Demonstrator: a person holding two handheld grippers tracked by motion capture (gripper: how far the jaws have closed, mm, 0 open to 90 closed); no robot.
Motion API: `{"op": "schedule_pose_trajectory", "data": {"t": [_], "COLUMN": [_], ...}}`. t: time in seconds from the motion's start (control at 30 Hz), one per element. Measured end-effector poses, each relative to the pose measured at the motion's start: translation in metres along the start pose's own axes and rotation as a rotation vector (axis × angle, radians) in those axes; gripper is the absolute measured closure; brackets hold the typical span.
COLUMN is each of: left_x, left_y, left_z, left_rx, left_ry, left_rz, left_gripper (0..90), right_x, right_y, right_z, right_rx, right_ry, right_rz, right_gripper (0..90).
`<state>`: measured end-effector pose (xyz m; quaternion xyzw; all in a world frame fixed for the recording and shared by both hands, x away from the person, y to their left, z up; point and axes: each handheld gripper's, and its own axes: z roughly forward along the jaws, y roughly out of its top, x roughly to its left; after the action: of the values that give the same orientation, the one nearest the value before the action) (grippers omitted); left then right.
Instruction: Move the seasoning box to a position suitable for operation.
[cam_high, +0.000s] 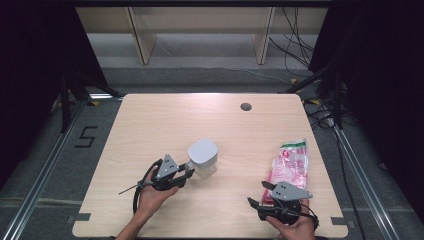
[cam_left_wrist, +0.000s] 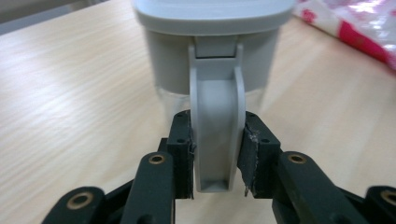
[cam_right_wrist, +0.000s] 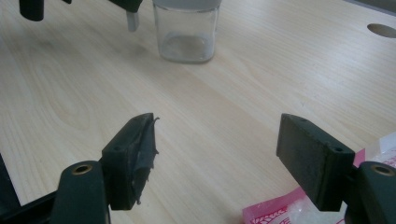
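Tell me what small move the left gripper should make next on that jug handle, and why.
Probably squeeze shut a little more before lifting. The left gripper straddles the grey handle of the clear jug, which stands upright on the table; its pads sit right against the handle, but a firm pinch isn't evident. The right gripper waits open beside the pink packet.

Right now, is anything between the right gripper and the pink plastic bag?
Nothing visible. The right gripper stands open over bare table, and the pink plastic bag lies right beside its jaw.

one jar (cam_high: 203, 158), one pink packet (cam_high: 289, 162)
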<state>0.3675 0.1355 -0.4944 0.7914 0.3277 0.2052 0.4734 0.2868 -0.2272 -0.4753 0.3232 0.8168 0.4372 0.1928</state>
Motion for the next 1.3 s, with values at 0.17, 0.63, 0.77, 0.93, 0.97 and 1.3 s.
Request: {"op": "schedule_pose_trajectory", "data": {"t": [0.17, 0.63, 0.77, 0.93, 0.97, 1.3], "left_x": [0.015, 0.023, 0.020, 0.011, 0.010, 0.005], "left_y": [0.000, 0.005, 0.005, 0.011, 0.012, 0.016], "left_z": [0.002, 0.011, 0.014, 0.023, 0.024, 0.033], "left_rx": [-0.004, -0.014, -0.015, -0.014, -0.011, -0.016], "left_ry": [0.033, 0.054, 0.036, -0.002, -0.003, -0.040], "left_rz": [-0.011, 0.010, 0.010, 0.025, 0.038, 0.052], "left_gripper": [68.2, 69.1, 69.1, 69.1, 69.1, 69.2], "right_x": [0.000, 0.001, 0.001, 0.000, 0.000, 0.000], "right_y": [0.000, 0.000, 0.001, 0.001, 0.001, 0.002], "right_z": [0.001, 0.003, 0.004, 0.004, 0.004, 0.004], "right_rx": [-0.012, 0.002, 0.005, -0.010, -0.010, 0.002], "right_ry": [-0.008, 0.000, 0.006, -0.006, -0.006, 0.003], "right_rz": [-0.023, -0.018, -0.016, -0.023, -0.023, -0.008], "right_gripper": [29.3, 29.2, 29.2, 29.2, 29.2, 29.2]}}
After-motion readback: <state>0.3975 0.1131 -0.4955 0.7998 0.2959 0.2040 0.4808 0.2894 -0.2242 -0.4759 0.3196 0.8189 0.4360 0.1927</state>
